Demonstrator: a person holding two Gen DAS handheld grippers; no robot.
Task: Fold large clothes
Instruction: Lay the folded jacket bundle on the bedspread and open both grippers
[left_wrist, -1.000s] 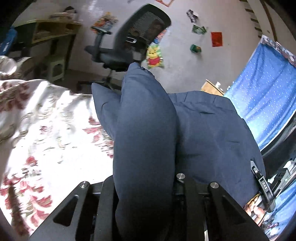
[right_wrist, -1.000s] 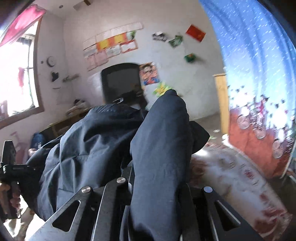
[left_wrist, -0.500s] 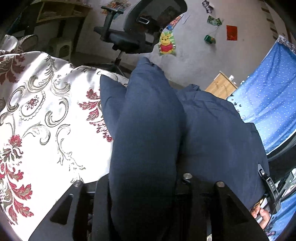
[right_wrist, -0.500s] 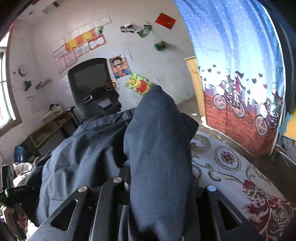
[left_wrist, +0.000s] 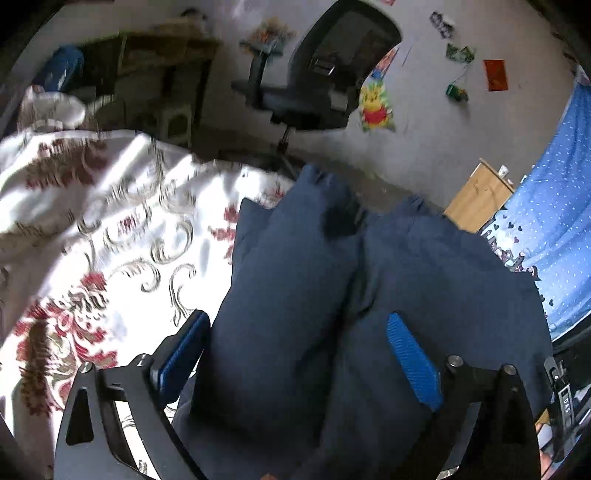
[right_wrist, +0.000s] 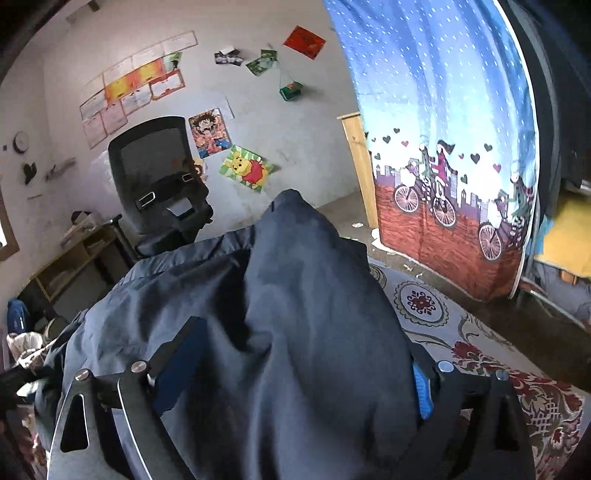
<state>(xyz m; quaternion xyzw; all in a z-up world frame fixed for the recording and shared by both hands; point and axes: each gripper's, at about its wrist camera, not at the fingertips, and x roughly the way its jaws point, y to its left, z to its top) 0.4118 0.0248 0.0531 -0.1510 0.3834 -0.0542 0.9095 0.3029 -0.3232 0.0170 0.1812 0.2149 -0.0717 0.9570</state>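
Note:
A large dark navy garment (left_wrist: 424, 280) lies on a white bedspread with red flowers (left_wrist: 92, 229). In the left wrist view my left gripper (left_wrist: 295, 354) is open, its blue pads (left_wrist: 412, 360) spread wide on either side of a bunched fold of the garment that lies loose between them. In the right wrist view the garment (right_wrist: 295, 295) is heaped over my right gripper (right_wrist: 295, 369), which is also open, with its blue pads (right_wrist: 421, 391) apart and cloth resting between them.
A black office chair (right_wrist: 155, 181) stands beyond the bed by a white wall with posters. A blue curtain with bicycles (right_wrist: 443, 147) hangs to the right, beside a wooden cabinet (left_wrist: 476, 195). A wooden desk (left_wrist: 155, 66) stands at the far left.
Both grippers have opened and let go of the garment folds they were pinching. The cloth has slumped down between the fingers. The left camera has tilted and blurred.

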